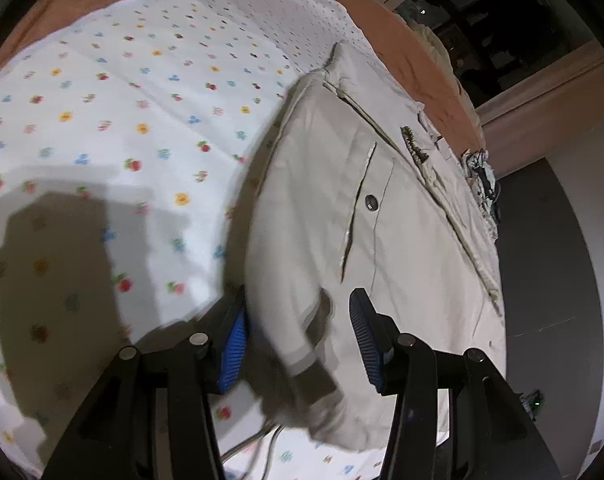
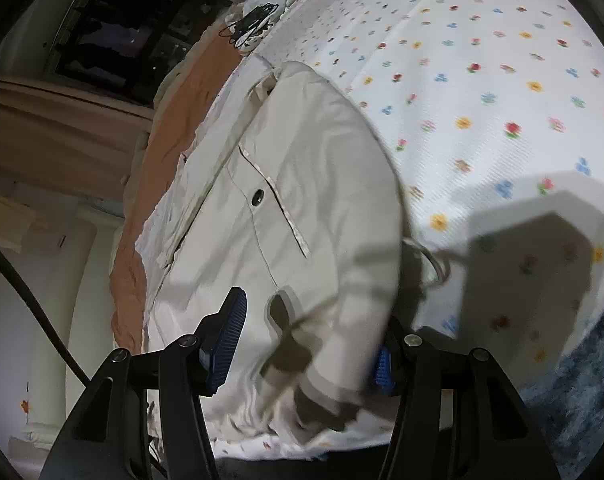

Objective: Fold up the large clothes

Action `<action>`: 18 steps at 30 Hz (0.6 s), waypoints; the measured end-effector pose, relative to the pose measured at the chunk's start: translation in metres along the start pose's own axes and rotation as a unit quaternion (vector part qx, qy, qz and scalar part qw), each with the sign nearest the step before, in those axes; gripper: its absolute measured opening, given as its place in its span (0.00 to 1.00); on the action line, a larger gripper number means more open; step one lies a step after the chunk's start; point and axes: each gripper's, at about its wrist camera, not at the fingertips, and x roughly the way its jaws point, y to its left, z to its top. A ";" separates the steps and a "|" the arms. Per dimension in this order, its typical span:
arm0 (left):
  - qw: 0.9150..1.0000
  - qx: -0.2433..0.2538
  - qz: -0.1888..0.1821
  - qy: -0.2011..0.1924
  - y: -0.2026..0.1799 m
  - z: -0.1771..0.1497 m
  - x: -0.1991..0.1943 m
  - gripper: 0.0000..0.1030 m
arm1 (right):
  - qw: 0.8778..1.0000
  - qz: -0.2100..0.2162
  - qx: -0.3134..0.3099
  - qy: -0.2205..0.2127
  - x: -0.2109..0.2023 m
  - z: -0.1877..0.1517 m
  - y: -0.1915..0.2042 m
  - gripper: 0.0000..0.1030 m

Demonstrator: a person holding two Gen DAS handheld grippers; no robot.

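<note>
Blue pads [image 1: 234,344] on the left tool [image 1: 298,340] stand to either side of a bunched, banded edge of the beige garment [image 1: 401,220]. One pad lies against the cloth on the camera's left; the other stands apart from it on the right. So the jaws are about half wide with fabric between them, and I cannot tell whether they truly pinch it.

The right tool [image 2: 305,340] is much the same. Its jaws are half wide and straddle a rumpled fold of the garment [image 2: 302,184]. The left pad sits clear of the cloth, while the right pad [image 2: 383,368] is mostly buried behind the fold, so any grip is hard to judge.

The garment lies spread on a floral sheet [image 1: 122,100] over the bed, close to the bed's edge. I count one snap button [image 1: 371,201] beside one long pocket slit [image 1: 357,216]. A zipper [image 1: 413,144] shows farther along.

Under the sheet an orange cover [image 1: 417,60] runs along the bed's edge. A tangle of black cable [image 2: 248,26] lies on pale cloth near the far corner. Beyond is a dark opening [image 2: 114,36]; what is inside cannot be made out. Two thin cords [image 1: 258,444] trail from under the garment's near edge. A dark blue fuzzy fabric [image 2: 573,380] shows at the right view's lower corner, cut off by the frame. Each tool throws one heavy shadow on the sheet.
</note>
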 end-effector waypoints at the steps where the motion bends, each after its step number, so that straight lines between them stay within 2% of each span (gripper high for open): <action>1: 1.000 -0.003 -0.002 0.000 0.000 0.001 0.002 0.48 | 1.000 0.001 0.001 -0.003 0.002 0.000 0.000 0.52; 2: 1.000 -0.006 -0.002 -0.001 0.000 0.000 0.002 0.45 | 1.000 0.001 0.001 -0.006 0.004 0.000 0.001 0.52; 3: 1.000 -0.006 0.000 -0.001 0.000 -0.001 0.003 0.41 | 1.000 -0.002 0.000 -0.009 0.005 -0.001 0.001 0.47; 4: 1.000 -0.005 -0.001 0.003 -0.001 -0.004 0.003 0.39 | 1.000 -0.008 0.000 -0.010 0.006 -0.003 0.001 0.37; 5: 1.000 -0.005 -0.004 0.007 -0.001 -0.006 0.005 0.32 | 1.000 -0.011 0.004 -0.010 0.004 -0.004 -0.003 0.30; 6: 1.000 -0.007 -0.007 0.012 -0.001 -0.009 0.006 0.20 | 1.000 -0.009 0.011 -0.008 0.004 -0.006 -0.006 0.14; 7: 1.000 -0.012 -0.009 0.019 0.000 -0.011 0.008 0.16 | 1.000 0.000 0.021 -0.007 0.003 -0.008 -0.010 0.11; 11: 0.999 -0.024 -0.022 -0.005 -0.002 -0.015 -0.004 0.10 | 0.999 0.015 0.034 -0.027 -0.011 -0.010 -0.009 0.10; 18: 0.995 -0.033 -0.076 -0.048 -0.018 -0.017 -0.052 0.08 | 0.996 0.069 -0.004 -0.060 -0.059 -0.012 0.027 0.09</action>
